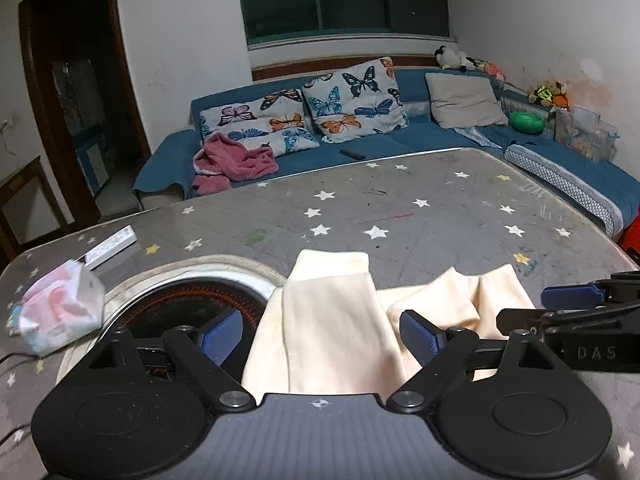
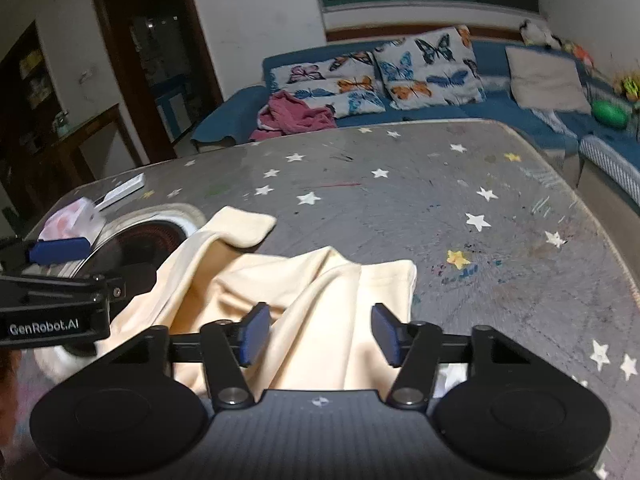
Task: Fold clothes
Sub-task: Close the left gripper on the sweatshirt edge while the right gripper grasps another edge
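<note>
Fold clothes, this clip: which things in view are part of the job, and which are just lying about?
Part of the job:
cream garment
left gripper
right gripper

Lying about:
tissue pack
white remote
round burner
pink clothing on the sofa
butterfly cushions

Cream garment (image 1: 328, 320), star-patterned grey table (image 1: 440, 208)

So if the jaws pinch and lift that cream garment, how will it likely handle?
The cream garment already lies in soft ridges and folds, so it will probably drape limply from any pinch. It looks thin and light for its spread, and part of it overlaps the round recessed heater in the table, so dragging it could snag or bunch there.
</note>
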The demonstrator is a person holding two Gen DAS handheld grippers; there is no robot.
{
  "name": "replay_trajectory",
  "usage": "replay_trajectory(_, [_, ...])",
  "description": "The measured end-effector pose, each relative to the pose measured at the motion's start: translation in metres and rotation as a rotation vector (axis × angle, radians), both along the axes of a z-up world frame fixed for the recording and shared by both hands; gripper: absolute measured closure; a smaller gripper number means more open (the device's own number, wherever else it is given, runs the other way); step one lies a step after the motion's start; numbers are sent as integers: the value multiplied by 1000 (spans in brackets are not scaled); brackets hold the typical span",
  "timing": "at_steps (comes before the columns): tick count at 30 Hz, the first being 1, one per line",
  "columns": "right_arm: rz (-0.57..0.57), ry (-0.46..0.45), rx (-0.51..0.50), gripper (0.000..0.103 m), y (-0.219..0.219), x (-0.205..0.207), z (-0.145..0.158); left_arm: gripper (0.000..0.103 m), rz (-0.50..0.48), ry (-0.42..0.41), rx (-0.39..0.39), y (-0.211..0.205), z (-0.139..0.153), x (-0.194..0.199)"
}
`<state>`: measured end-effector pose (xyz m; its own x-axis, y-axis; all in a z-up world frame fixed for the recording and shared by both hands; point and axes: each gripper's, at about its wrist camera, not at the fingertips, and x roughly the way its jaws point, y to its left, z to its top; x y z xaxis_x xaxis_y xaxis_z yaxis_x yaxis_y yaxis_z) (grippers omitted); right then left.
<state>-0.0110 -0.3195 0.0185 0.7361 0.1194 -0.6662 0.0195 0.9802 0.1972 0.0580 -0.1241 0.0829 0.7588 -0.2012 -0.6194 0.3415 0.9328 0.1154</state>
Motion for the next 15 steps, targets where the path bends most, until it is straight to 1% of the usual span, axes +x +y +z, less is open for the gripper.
replay_trajectory(3, [-15,23,34,54,-10,16,-6,16,5,20,9,-4,-6,17])
replay_trajectory(6, [-14,42,38,56,-13,29,-12,14,12,55,10,-7,-14,32])
replay_trajectory(7, [-12,46,40,59,-14,31,-13,15,7,63,8,-8,-16,35])
replay_trajectory(9, [-5,56,47,60,-14,36,-17,16,-3,75,9,-9,-20,39])
replay_trajectory(10, [2,61,52,63,-13,38,-19,17,-3,78,14,-10,-22,41])
replay_trajectory(11, [6,64,52,63,-13,40,-20,18,-3,81,19,-10,-24,43])
replay_trajectory(13, [10,70,48,67,-11,43,-23,27,-14,97,20,-10,-28,46])
replay_trajectory(14, [11,74,47,69,-11,45,-24,33,-19,107,16,-9,-30,48])
replay_trajectory(15, [11,79,51,73,-11,46,-26,43,-24,115,11,-9,-31,49])
